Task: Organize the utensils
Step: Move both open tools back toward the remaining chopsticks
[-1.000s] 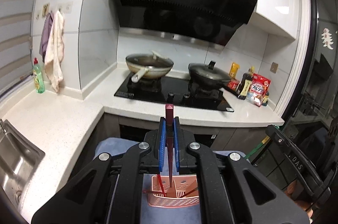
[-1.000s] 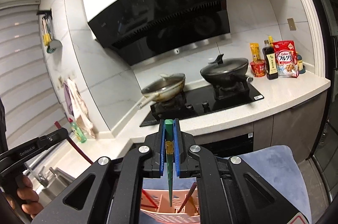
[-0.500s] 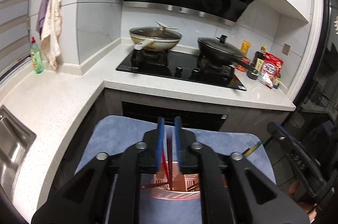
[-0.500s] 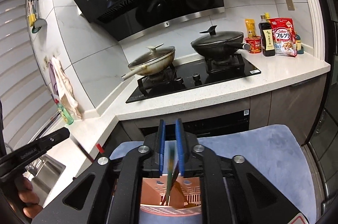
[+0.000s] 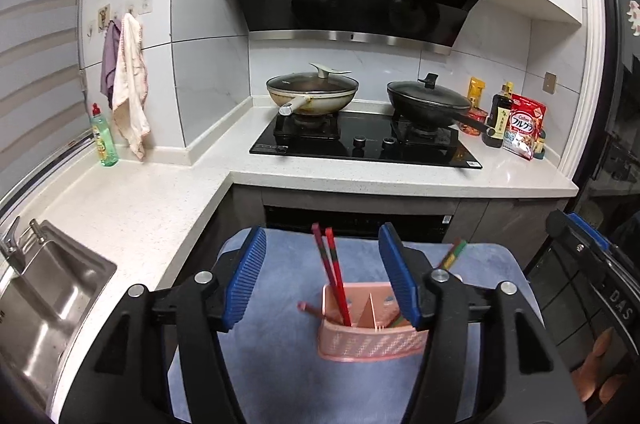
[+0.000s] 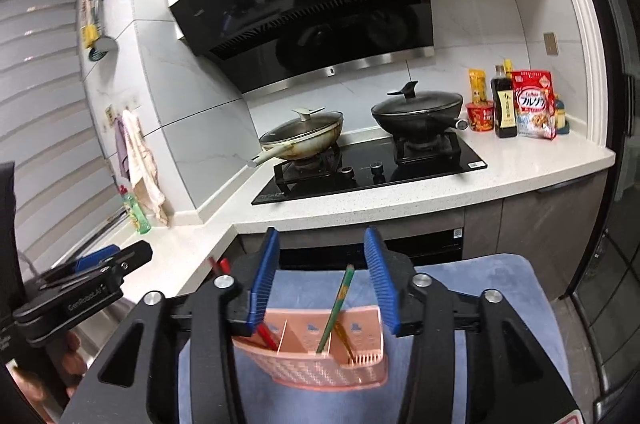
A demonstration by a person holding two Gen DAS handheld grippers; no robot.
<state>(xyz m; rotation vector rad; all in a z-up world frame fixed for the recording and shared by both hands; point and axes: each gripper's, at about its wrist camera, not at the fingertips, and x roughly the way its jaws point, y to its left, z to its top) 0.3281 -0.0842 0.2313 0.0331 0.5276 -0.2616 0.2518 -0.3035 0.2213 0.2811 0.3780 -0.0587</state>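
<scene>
A pink utensil holder with dividers stands on a blue mat; it also shows in the right wrist view. Two red chopsticks stand in its left compartment. A green chopstick leans in the compartment beside it, and its tip shows in the left wrist view. My left gripper is open and empty above the holder. My right gripper is open and empty above the holder. The left gripper's body shows at the left of the right wrist view.
A white L-shaped counter runs behind the mat, with a steel sink at the left. A black hob carries a pale wok and a black lidded pan. Bottles and food packets stand at the right.
Both grippers opened and let go of their chopsticks, the left a red one, the right a green one. The chopsticks now stand in the holder. Both grippers pulled back from it.
</scene>
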